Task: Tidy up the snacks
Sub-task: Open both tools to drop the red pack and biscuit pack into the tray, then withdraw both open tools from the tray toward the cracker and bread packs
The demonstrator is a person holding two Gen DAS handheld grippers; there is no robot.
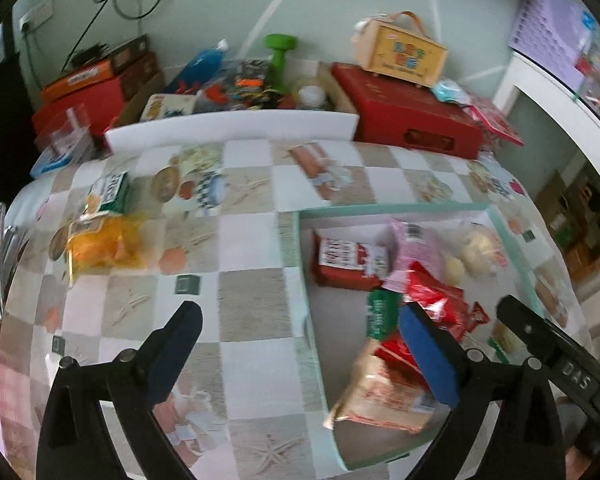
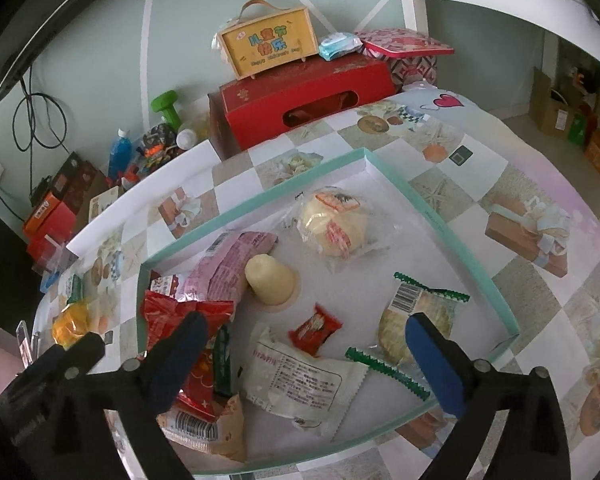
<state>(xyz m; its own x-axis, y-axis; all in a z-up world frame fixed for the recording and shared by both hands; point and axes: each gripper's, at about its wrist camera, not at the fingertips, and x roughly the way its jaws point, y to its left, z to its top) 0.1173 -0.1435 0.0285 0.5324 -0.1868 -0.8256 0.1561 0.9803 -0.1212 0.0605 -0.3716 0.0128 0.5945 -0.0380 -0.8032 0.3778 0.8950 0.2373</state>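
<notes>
Both the left tool (image 1: 300,352) and the right tool (image 2: 306,354) are held wide open with nothing gripped, while most snacks (one yellow bag (image 1: 100,246) excepted) are gathered inside the teal-rimmed tray (image 2: 260,196) on the checkered surface (image 1: 240,240).

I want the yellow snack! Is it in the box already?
No, the yellow snack bag lies on the tablecloth, outside the box.

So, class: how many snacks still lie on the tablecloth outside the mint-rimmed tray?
2, both at the table's far left: an orange packet and a green-and-white packet just behind it. Others may sit out of view.
</notes>
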